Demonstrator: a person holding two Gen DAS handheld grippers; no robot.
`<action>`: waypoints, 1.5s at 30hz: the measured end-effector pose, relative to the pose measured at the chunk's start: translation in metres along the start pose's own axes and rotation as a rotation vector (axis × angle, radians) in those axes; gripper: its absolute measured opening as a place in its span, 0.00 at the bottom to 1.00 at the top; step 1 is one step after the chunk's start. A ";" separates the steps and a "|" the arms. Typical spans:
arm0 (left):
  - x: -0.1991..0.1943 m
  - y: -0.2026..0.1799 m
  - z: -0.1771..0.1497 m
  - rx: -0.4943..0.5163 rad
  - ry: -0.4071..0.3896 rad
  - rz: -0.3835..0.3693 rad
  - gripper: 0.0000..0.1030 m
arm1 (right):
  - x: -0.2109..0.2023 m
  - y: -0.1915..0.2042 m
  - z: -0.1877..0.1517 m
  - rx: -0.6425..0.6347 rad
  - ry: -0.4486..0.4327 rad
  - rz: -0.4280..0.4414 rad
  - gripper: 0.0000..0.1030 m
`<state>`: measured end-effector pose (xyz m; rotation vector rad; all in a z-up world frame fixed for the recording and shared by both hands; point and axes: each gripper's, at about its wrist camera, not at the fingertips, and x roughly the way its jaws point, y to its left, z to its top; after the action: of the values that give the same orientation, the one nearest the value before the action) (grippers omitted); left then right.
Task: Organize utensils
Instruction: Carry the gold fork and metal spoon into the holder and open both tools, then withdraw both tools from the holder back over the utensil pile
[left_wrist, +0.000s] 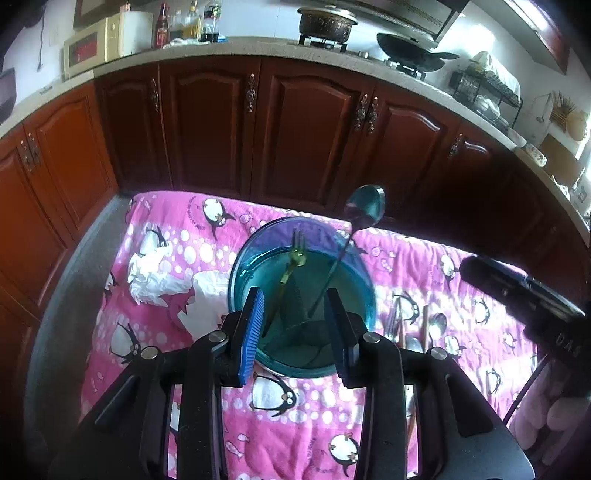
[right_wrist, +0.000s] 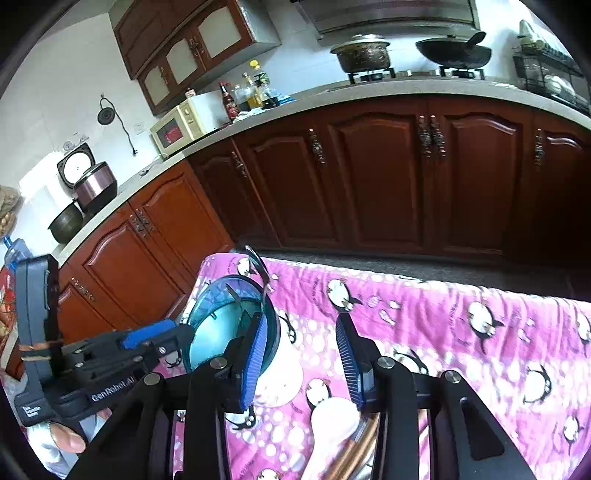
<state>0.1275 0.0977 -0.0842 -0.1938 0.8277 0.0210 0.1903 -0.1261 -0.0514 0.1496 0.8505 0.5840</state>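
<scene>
Trouble could come from the blue holder (left_wrist: 301, 295) itself: it is tall, light-looking plastic set on a soft penguin-print cloth (left_wrist: 303, 417), and a nudge from either claw might well tip it. The long spoon (left_wrist: 364, 206) is seen leaning out over the rim at the right, its bowl high above the edge, so a passing finger could catch the handle and lever the holder over. The fork (left_wrist: 297, 247) is stood tines-up inside, tilted left; it could be knocked in the same way.

The left claw (left_wrist: 297, 328) is held open, nothing gripped, with its blue pads either side of the holder's near wall. From the right wrist view, the pads appear to sit around or just beside the holder; real contact cannot be told.

The right claw (right_wrist: 304, 358) is open too, empty, hung above the cloth with the holder just off its left finger. Loose utensils (left_wrist: 410, 325) are still to be sorted: a spoon and some handles lie on the cloth to the right of the holder, near but apart from it. Below the right claw, copper-coloured handles (right_wrist: 354, 450) are partly seen, blurred. A hurried grab there might bunch the cloth and drag the holder. Crumpled white tissue (left_wrist: 162, 273) lies at the left.
</scene>
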 end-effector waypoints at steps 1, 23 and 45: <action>-0.002 -0.003 0.000 0.004 -0.005 -0.001 0.34 | -0.004 -0.001 -0.001 0.005 -0.005 -0.006 0.40; -0.037 -0.092 -0.016 0.101 -0.031 -0.117 0.56 | -0.099 -0.059 -0.051 0.118 -0.049 -0.192 0.47; -0.029 -0.114 -0.023 0.100 -0.003 -0.165 0.56 | -0.106 -0.086 -0.065 0.174 -0.024 -0.240 0.54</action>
<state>0.1022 -0.0165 -0.0597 -0.1671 0.8057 -0.1749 0.1240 -0.2619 -0.0543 0.2093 0.8814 0.2828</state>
